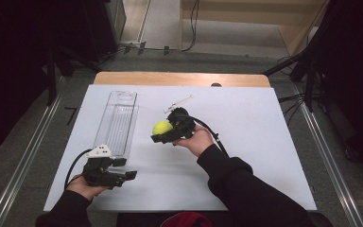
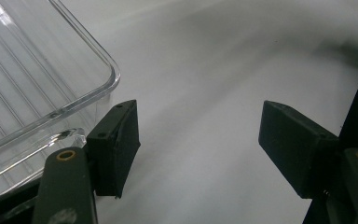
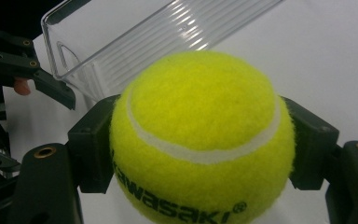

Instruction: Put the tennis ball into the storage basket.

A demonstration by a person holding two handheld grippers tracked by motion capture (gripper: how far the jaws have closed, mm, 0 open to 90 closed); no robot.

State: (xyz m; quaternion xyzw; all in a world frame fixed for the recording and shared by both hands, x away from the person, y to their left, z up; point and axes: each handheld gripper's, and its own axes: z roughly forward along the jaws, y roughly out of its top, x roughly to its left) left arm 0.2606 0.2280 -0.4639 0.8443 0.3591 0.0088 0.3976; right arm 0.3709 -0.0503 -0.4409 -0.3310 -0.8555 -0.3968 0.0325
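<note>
The right gripper [image 1: 163,134] squeezes the yellow ball [image 1: 162,127] between its jaws, just beside the clear tray [image 1: 118,120]. The left gripper [image 1: 125,169] is wide open.

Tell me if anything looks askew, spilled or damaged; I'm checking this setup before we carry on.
Nothing stands out. The clear ribbed plastic tray lies flat and empty on the white table sheet. The right claw grips the yellow-green tennis ball squarely; the left claw is open beside the tray's corner.

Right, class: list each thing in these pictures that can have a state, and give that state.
Yellow-green felt tennis ball: clamped between jaws, lifted off the table.
Clear ribbed plastic tray: upright, empty.
Right gripper: shut on the ball.
Left gripper: open, beside the tray's corner.
</note>
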